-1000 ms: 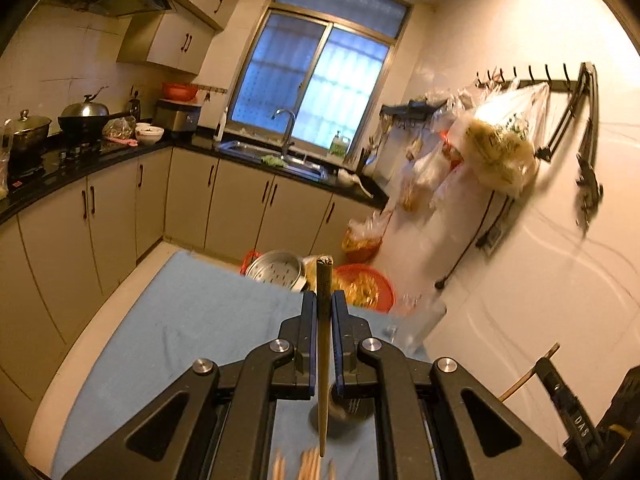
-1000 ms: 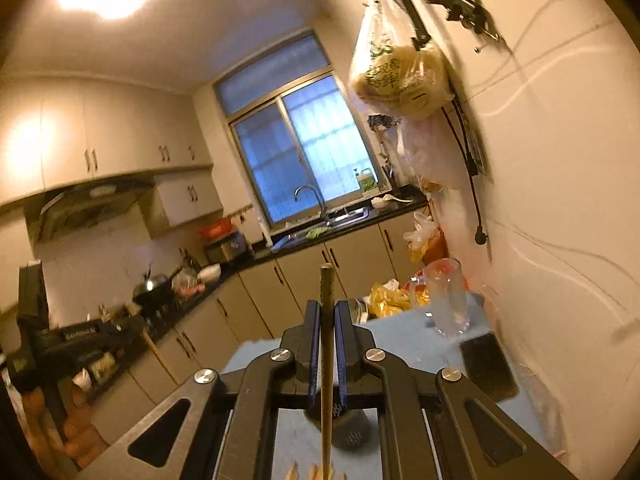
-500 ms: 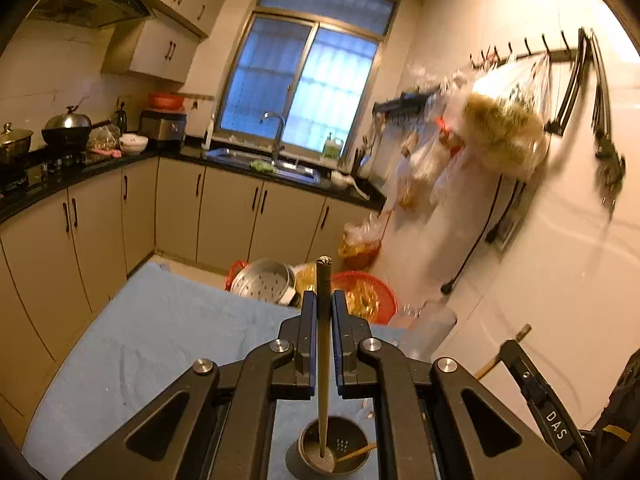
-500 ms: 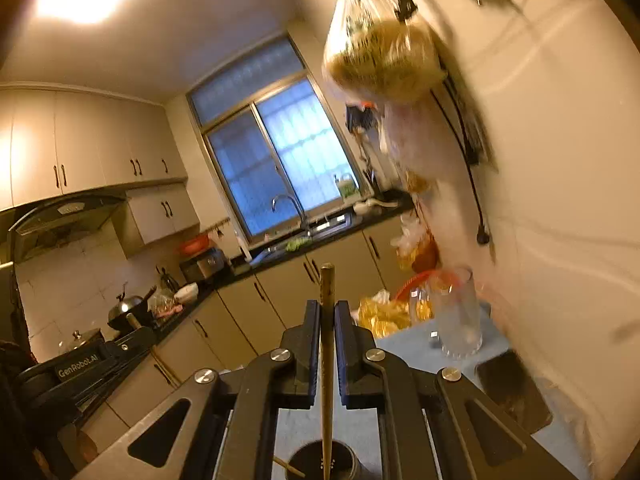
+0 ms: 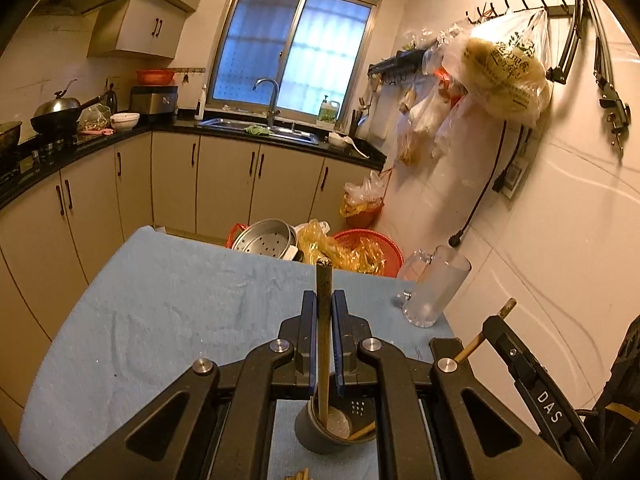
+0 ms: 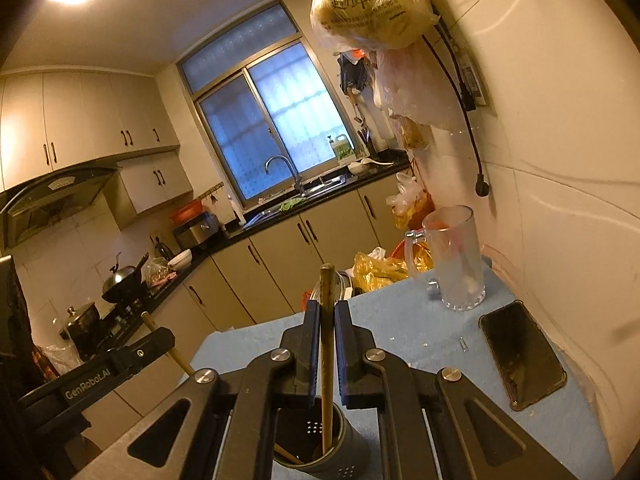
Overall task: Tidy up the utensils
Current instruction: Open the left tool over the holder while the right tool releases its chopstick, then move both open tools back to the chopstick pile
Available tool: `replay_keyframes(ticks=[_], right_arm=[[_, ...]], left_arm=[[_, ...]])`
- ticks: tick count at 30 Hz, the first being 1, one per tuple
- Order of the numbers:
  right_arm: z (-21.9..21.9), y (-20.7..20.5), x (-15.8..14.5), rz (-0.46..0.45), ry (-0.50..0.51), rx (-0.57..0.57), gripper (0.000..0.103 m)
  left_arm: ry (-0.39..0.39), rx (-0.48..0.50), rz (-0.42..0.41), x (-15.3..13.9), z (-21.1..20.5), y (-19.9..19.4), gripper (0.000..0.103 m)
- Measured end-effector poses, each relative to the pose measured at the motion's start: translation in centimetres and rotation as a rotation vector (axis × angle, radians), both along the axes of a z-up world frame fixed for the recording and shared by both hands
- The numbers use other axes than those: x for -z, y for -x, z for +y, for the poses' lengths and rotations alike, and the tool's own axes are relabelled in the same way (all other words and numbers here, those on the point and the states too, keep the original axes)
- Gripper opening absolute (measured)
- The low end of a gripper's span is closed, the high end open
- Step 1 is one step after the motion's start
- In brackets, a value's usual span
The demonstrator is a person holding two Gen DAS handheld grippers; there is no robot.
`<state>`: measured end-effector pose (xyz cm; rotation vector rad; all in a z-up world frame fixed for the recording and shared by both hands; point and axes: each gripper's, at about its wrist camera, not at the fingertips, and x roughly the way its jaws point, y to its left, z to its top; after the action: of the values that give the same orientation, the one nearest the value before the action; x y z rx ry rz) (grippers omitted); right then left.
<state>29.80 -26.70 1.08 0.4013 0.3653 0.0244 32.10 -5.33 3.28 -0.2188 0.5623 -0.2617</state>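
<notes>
Holding one chopstick each, the left tongs [image 5: 324, 322] and right tongs [image 6: 327, 334] are clamped shut mid-shaft, with both chopstick tips inside the holder [image 5: 320, 434] near the table's [image 5: 160, 300] front edge. Chopsticks [image 5: 323, 344] are light, stiff and likely slippery; mid-shaft grips suit them.

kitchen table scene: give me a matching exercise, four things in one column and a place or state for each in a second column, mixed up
Things:
1. chopstick
2. glass mug
3. phone
4. utensil holder

Places or states:
A. lying flat on the blue cloth near the wall
B. clamped upright between the right gripper's fingers
C. standing empty at the table's far corner
D. dark cup below the fingers, sticks already in it

Pairs: 1-B, 2-C, 3-A, 4-D
</notes>
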Motion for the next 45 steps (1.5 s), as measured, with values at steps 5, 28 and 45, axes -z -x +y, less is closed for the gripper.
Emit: replay_keyframes(ticks=[5, 28, 45], right_arm=[[0.1, -0.3, 0.8, 0.023, -0.009, -0.006, 0.009], [2.7, 18.3, -3.0, -0.035, 0.081, -0.028, 0.063], [5.6, 26.8, 0.7, 0.099, 0.108, -0.096, 0.064]], left_arm=[[-0.01, 0.014, 0.034, 0.6, 0.0, -0.5, 0.007], [-0.271, -0.147, 0.019, -0.5, 6.1, 16.5, 0.074], [-0.338, -0.159, 0.035, 1.4, 6.9, 26.1, 0.078]])
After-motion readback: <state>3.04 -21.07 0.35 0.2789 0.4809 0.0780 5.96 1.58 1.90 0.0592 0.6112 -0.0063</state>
